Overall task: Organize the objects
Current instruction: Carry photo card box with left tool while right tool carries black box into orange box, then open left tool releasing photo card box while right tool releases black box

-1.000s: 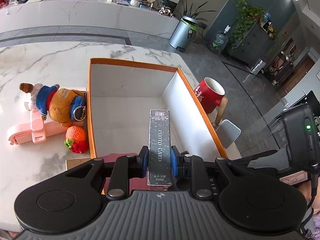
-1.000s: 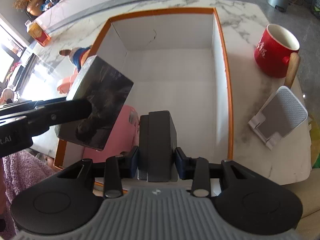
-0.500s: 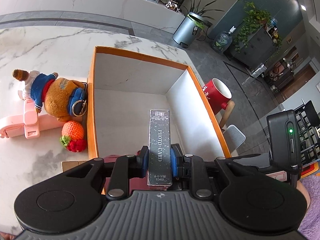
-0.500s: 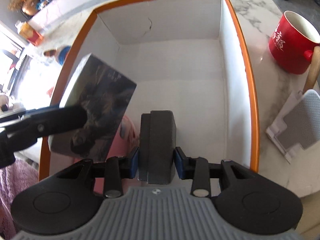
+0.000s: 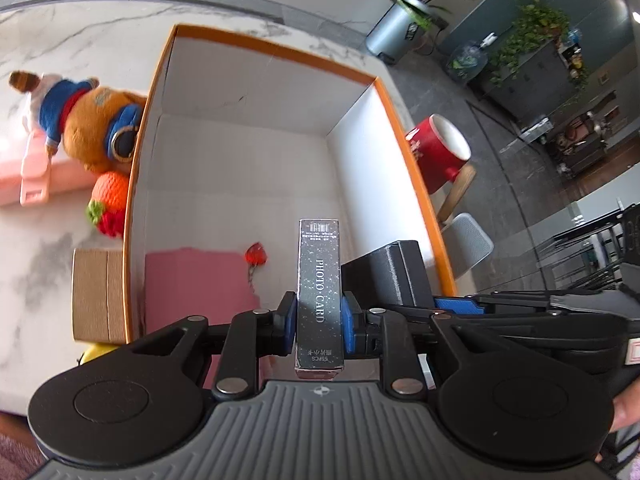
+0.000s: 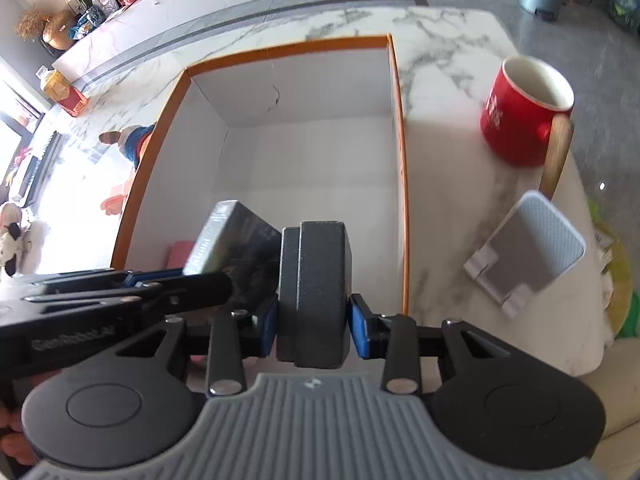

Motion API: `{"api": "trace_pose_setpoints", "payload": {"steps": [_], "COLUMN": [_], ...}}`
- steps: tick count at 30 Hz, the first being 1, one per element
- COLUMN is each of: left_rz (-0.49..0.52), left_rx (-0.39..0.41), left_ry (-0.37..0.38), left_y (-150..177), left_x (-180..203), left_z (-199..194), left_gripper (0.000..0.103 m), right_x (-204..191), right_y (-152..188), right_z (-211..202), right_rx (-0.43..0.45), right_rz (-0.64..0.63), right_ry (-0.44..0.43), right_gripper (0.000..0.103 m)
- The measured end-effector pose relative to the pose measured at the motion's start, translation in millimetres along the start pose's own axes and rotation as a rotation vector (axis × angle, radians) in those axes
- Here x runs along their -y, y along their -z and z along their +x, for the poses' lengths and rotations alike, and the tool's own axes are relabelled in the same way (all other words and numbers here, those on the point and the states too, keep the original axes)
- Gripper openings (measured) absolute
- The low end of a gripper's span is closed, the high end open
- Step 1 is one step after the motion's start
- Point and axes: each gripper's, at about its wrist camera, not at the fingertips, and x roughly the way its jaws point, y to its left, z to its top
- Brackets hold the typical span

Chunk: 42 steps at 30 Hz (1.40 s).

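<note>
My left gripper [image 5: 319, 320] is shut on a dark photo card box [image 5: 319, 280], held upright over the near end of the orange-rimmed white box [image 5: 276, 50]. My right gripper [image 6: 313, 320] is shut on a black case [image 6: 316, 280], just right of the photo card box [image 6: 236, 248]. The black case [image 5: 388, 272] and the right gripper also show in the left wrist view. A pink item [image 5: 196, 280] and a small red charm [image 5: 256, 254] lie on the floor of the white box.
A plush bear [image 5: 88, 120], a knitted strawberry [image 5: 108, 200] and a pink object [image 5: 32, 176] lie left of the white box. A brown cardboard box [image 5: 96, 296] sits at its near left corner. A red mug [image 6: 524, 112] and grey phone stand [image 6: 528, 248] are on the right.
Both grippers have moved forward and down over the near end of the white box, and closer together. The black case now sits right beside the photo card box.
</note>
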Motion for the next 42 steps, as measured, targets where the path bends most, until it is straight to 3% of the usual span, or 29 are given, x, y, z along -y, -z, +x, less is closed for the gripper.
{"api": "trace_pose_setpoints", "payload": {"steps": [8,14,27,29,30,31,37,42], "left_rz": [-0.056,-0.088,0.013,0.037,0.048,0.062,0.143,0.220], "left_rx": [-0.080,-0.090,-0.079,-0.080,-0.076,-0.073,-0.067,0.005], "left_ry": [-0.062,-0.033,0.028,0.057,0.087,0.101,0.120,0.111], "left_y": [15.4,16.0,22.0,23.4,24.4,25.3,27.5,27.1], "left_x": [-10.3,-20.5,-18.8,-16.9,-16.2,-14.9,-9.4,-14.0], "left_z": [14.4,12.4,0.1,0.1,-1.1,-2.7,-13.0,-43.1], "left_gripper": [0.027,0.028,0.031,0.040,0.054,0.061,0.061,0.062], "right_x": [2.7,-0.6,-5.8,-8.0,-8.7,-9.8,-22.2,-26.6], "right_y": [12.8,10.4,8.7,7.8,7.4,7.1,4.8,2.0], "right_z": [7.9,11.0,12.6,13.6,14.6,16.3,24.8,31.7], "right_rx": [-0.036,-0.063,-0.077,-0.077,-0.080,-0.088,-0.099,-0.120], "right_rz": [0.020,0.038,0.058,0.053,0.052,0.054,0.014,-0.015], "right_ry": [-0.040,-0.030,0.043,0.059,0.055,0.051,0.094,0.090], "right_gripper": [0.039,0.039,0.039,0.039,0.039,0.039,0.039,0.039]}}
